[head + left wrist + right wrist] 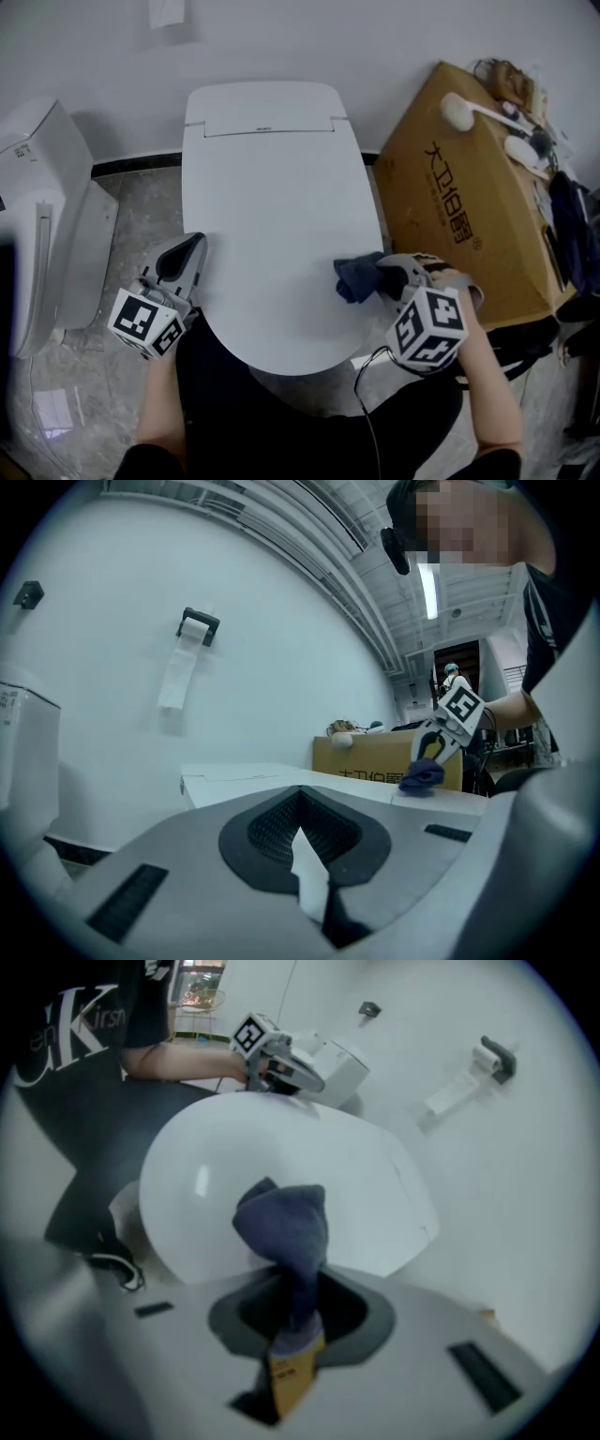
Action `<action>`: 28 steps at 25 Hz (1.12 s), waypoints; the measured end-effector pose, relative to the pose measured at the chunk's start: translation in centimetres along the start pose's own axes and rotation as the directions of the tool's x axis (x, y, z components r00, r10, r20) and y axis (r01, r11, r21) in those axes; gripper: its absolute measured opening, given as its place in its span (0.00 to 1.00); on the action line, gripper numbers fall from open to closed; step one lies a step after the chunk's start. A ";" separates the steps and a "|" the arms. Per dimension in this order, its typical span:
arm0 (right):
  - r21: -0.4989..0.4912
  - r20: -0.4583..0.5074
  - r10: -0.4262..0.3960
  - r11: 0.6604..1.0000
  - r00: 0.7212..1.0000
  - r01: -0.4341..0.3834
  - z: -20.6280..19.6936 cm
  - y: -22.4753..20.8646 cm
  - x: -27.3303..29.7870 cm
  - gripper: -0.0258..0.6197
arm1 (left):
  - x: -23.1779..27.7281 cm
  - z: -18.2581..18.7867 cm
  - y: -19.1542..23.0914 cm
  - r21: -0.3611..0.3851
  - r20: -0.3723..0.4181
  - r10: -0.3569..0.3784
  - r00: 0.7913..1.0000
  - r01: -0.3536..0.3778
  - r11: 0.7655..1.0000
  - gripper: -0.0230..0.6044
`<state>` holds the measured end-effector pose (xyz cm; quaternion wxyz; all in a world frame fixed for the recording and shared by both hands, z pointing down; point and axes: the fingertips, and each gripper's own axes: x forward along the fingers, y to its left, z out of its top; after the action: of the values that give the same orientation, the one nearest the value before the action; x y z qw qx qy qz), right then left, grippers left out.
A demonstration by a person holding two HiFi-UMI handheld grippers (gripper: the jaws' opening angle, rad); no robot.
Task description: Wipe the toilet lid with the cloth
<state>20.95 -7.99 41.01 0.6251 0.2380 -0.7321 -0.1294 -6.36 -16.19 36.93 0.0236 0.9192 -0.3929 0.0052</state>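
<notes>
The white toilet lid (272, 197) is closed and fills the middle of the head view. My right gripper (389, 278) is at the lid's right front edge, shut on a dark blue cloth (356, 277) that bunches out ahead of the jaws and touches the lid. In the right gripper view the cloth (286, 1227) stands up from the jaws over the lid (281, 1147). My left gripper (190, 251) sits at the lid's left front edge, jaws together, holding nothing. The left gripper view shows the right gripper (448, 731) with the cloth (422, 775) across the lid.
A large cardboard box (469, 206) stands close on the right with brushes (473, 111) on top. Another white toilet (47, 206) stands at the left. A toilet paper holder (197, 625) hangs on the wall. A cable (366, 398) trails below the right gripper.
</notes>
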 end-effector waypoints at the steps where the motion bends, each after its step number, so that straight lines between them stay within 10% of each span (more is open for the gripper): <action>1: -0.004 0.009 -0.020 1.000 1.000 0.021 0.7 -1.8 0.2 0.16 | 0.0 -0.1 -0.1 0.000 0.000 -0.002 1.000 0.002 1.000 0.06; 15: -0.101 0.012 -0.215 0.971 0.977 0.215 10.6 -25.0 13.1 0.16 | -3.0 0.8 -0.4 -0.002 0.021 -0.001 1.000 0.001 1.000 0.06; 28: -0.093 -0.067 -0.034 0.995 0.997 0.028 9.6 -22.3 16.5 0.16 | -4.2 0.2 0.5 -0.027 0.025 0.009 1.000 -0.009 1.000 0.06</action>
<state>14.04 -36.47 42.43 0.6580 0.2245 -0.6997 -0.1647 -9.67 -13.51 36.61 0.0310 0.9170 -0.3974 -0.0115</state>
